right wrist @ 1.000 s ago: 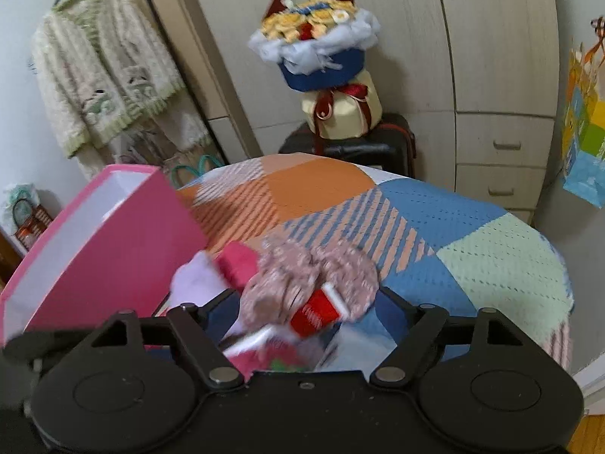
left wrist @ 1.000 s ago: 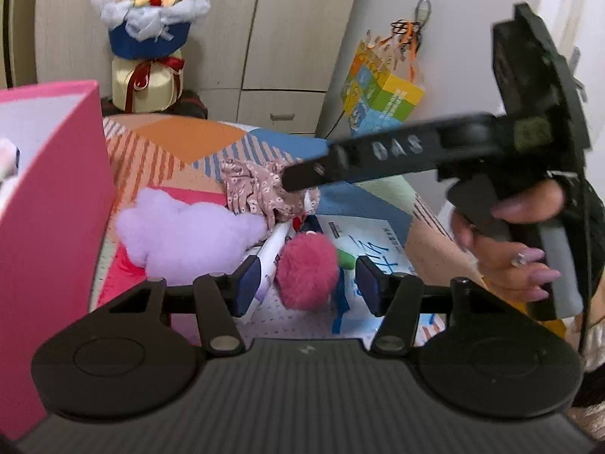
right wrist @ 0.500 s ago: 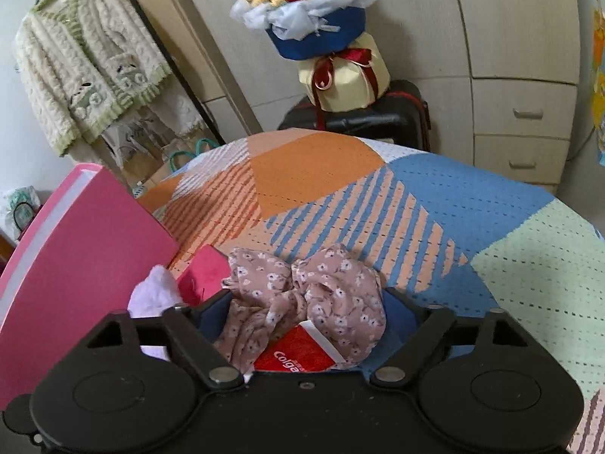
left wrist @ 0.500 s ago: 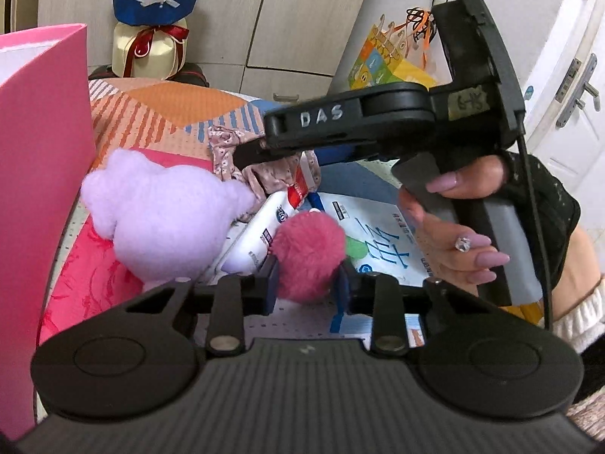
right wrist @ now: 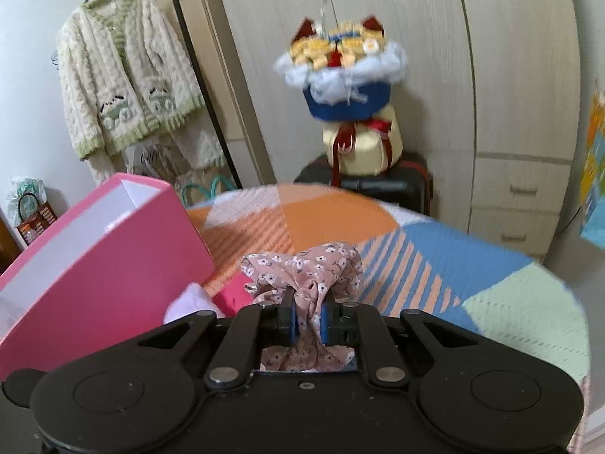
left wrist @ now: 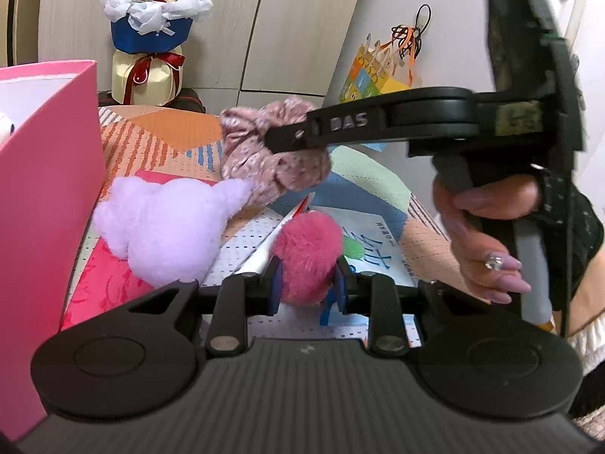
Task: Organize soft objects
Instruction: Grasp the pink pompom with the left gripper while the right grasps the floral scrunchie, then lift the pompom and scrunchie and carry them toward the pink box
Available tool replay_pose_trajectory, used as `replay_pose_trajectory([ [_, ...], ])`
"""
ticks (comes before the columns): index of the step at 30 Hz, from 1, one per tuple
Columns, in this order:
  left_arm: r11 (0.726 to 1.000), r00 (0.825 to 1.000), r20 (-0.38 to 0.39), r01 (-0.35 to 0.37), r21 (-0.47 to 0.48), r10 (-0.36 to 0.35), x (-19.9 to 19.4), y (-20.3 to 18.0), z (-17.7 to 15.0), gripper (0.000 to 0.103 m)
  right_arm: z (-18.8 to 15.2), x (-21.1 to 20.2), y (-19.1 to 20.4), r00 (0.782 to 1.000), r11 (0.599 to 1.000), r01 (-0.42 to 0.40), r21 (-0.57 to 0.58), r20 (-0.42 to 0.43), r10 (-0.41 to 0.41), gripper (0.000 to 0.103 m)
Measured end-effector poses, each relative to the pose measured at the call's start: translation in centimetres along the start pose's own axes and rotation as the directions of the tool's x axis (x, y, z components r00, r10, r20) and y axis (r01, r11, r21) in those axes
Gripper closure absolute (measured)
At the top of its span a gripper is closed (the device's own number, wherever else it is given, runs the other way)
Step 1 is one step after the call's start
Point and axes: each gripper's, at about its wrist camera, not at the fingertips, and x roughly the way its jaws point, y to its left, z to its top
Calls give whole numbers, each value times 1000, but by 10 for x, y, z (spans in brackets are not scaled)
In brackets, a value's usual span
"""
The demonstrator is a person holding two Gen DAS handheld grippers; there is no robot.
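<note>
Left wrist view:
- Pinching the pink pom-pom [left wrist: 306, 249] in the left gripper [left wrist: 306, 283], jaws having just been closing and now pressing into the fluff from both sides.
- Holding it right at the fingertips, low over the papers on the patchwork cloth [left wrist: 170, 128], with most of the ball bulging above the pads.
- Risking a slip on lifting: probably gripping squashy fur more than a firm core.
- Risking a nudge to the white tube [left wrist: 264, 253] lying just beside the pom-pom, seemingly touching the left finger.
- Showing the right gripper [left wrist: 287, 140], gripped by a hand [left wrist: 480, 242], crossing above with the floral scrunchie [left wrist: 264, 174] dangling close over the purple plush toy [left wrist: 162, 230].
- Risking a brush between the two tools if both are heading for the pink box [left wrist: 45, 189] at the left edge together.

Right wrist view:
- Clamping a bunched fold of the floral scrunchie [right wrist: 302, 268] in the right gripper [right wrist: 307, 319], jaws having just been closing and now nearly together on the fabric.
- Carrying it clear of the cloth, part puffing out ahead of the fingertips, part hanging below.
- Risking the thin fold pulling free, or the loose part catching the wall of the pink box [right wrist: 113, 249], standing open to the left and near.
</note>
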Motion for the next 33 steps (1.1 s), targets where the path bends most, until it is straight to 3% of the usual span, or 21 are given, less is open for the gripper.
replay_pose_trajectory([
  [10,999,999,-13,39,-33,-40,-29,2,-7,77,-10,-57,33,994,995,65,-69,89,-59,89],
  [24,988,980,-144,125,-89,-137,-57,5,-36,77,-68,-104,67,988,983,153,-102,31,-150,89],
  [33,983,965,-193,161,-86,-175,-83,8,-61,77,-107,-132,98,985,971,164,-175,-27,-171,88],
])
